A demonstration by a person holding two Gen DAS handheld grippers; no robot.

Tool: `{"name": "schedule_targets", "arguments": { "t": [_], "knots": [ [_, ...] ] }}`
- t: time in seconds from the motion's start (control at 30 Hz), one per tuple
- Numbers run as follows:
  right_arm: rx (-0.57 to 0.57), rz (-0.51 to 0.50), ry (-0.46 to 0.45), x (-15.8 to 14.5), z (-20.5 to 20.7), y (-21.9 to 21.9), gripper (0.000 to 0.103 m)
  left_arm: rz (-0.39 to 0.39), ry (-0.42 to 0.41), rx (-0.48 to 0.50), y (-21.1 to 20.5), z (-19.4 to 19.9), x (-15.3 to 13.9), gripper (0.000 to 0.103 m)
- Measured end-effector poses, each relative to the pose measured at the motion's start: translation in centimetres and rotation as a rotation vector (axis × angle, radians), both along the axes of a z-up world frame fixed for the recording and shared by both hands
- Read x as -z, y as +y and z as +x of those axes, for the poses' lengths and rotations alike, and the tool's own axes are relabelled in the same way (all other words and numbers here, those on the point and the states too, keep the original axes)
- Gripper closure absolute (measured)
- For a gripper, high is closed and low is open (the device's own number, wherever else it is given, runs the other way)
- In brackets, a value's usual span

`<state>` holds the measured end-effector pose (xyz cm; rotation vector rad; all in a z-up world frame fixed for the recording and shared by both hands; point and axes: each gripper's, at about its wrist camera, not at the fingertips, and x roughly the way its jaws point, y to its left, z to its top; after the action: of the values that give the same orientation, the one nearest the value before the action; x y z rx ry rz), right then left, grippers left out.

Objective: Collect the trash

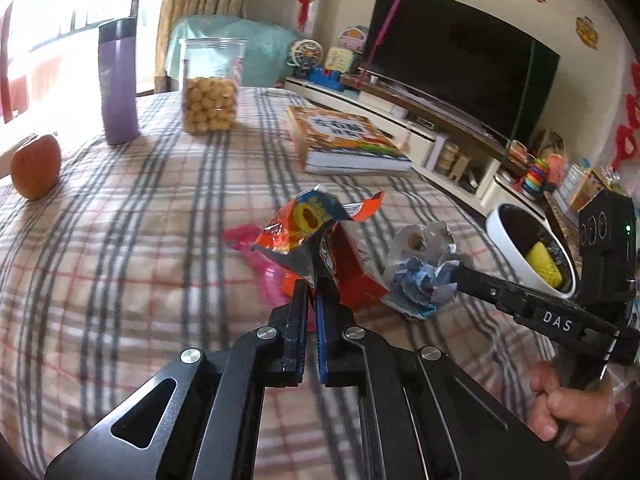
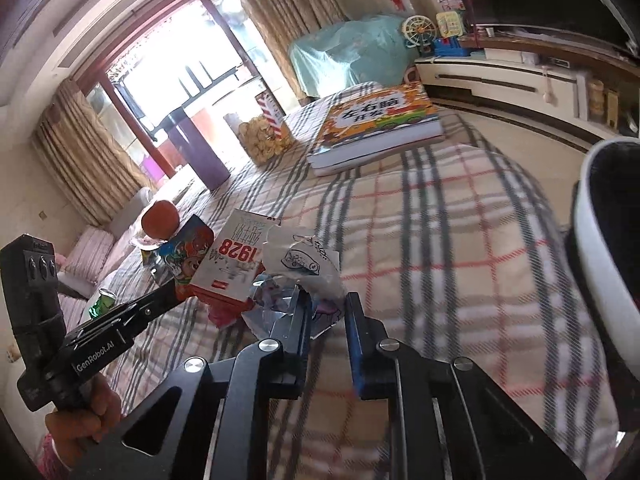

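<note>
My left gripper (image 1: 312,294) is shut on a crumpled orange snack bag (image 1: 304,228), held just above the plaid tablecloth (image 1: 140,240). To its right, my right gripper (image 1: 454,274) is shut on a crumpled white and blue wrapper (image 1: 420,276). In the right wrist view that wrapper (image 2: 316,268) sits between the fingers of the right gripper (image 2: 328,308). The left gripper (image 2: 170,290) comes in from the left there, holding the snack bag (image 2: 186,256). A red and white carton (image 2: 232,264) and a pink wrapper (image 1: 248,240) lie on the cloth behind both.
A white bin (image 1: 496,220) with a dark liner and something yellow inside stands past the table's right edge. An apple (image 1: 36,166), a purple tumbler (image 1: 118,80), a jar of snacks (image 1: 210,88) and a thick book (image 1: 344,140) are further back. A hand (image 1: 568,404) grips the right handle.
</note>
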<state>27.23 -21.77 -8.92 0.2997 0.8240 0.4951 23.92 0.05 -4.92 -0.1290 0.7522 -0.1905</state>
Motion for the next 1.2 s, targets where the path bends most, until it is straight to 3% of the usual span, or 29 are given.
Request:
{"name": "schedule_targets", "arguments": {
  "t": [0.13,0.23,0.3,0.37,0.43,0.53,0.6,1.2],
  "knots": [
    [0.01,-0.009,-0.006,-0.3,-0.5,-0.9,0.087,0.002,0.001,0.023,-1.2,-0.4,0.0,0.1],
    [0.0,-0.006,0.015,-0.3,-0.2,-1.1,0.077,0.001,0.008,0.026,-1.5,-0.4,0.2,0.1],
    [0.009,-0.013,0.016,-0.4,0.4,-0.7,0.036,-0.002,0.009,0.023,-1.5,-0.5,0.2,0.1],
    [0.021,-0.027,-0.003,-0.4,0.6,-0.5,0.022,-0.007,0.012,0.021,-1.4,-0.6,0.2,0.1],
    [0.012,-0.054,0.015,0.1,1.5,0.2,0.023,-0.011,0.014,0.021,-1.3,-0.6,0.2,0.1],
    [-0.017,-0.049,0.065,1.4,2.4,1.0,0.035,-0.014,0.014,0.022,-1.5,-0.7,0.2,0.1],
    [-0.026,-0.049,0.06,1.4,2.3,1.1,0.083,-0.017,0.014,0.026,-1.7,-0.7,0.2,0.1],
    [0.065,0.026,-0.012,-1.8,-2.7,-5.2,0.084,-0.031,0.009,0.142,-7.0,-2.3,-0.8,0.1]
  ]
}}
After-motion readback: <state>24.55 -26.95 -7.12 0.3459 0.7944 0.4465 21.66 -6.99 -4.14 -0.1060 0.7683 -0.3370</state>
